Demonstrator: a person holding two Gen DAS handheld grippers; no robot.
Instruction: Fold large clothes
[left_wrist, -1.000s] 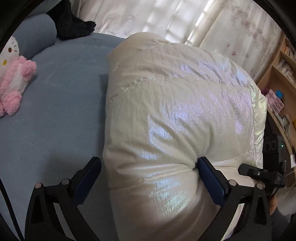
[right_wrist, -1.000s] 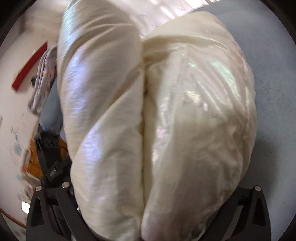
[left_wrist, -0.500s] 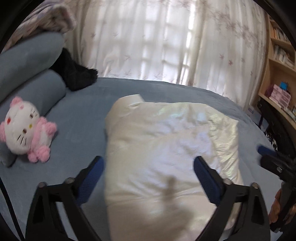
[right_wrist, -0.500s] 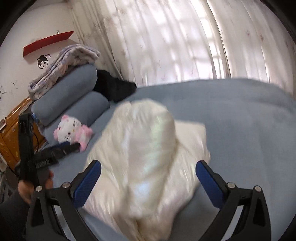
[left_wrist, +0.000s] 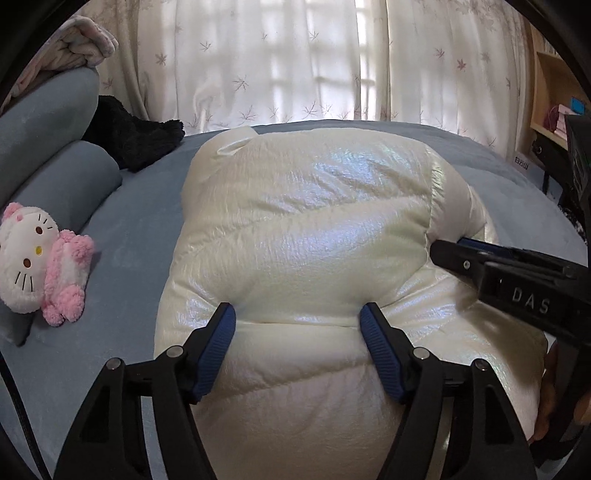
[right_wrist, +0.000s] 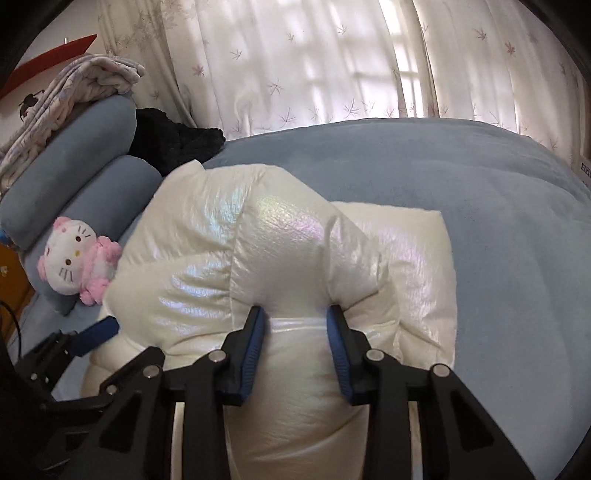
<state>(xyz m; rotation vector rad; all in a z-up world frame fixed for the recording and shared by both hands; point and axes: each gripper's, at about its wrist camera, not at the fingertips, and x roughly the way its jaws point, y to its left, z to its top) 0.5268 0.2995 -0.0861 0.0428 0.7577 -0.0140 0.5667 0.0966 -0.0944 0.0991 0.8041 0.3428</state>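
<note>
At the bottom of both frames, your left gripper (left_wrist: 297, 325) and right gripper (right_wrist: 295, 325) each pinch a bulge of the pearly white puffer jacket (left_wrist: 314, 236), blue pads pressed into it. It fills the frame centre, folded into a bundle on the blue bedspread (right_wrist: 498, 206). Farther, at left, a pink-and-white plush cat (left_wrist: 37, 258) lies near blue bolsters (left_wrist: 70, 184); curtains (left_wrist: 295, 62) fill the top.

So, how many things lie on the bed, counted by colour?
White: 1, the jacket
White and pink: 1, the plush cat
Black: 1, a fuzzy item
Blue: 2, the bolsters
Pale patterned: 1, the blanket on the upper bolster
Total: 6
</note>
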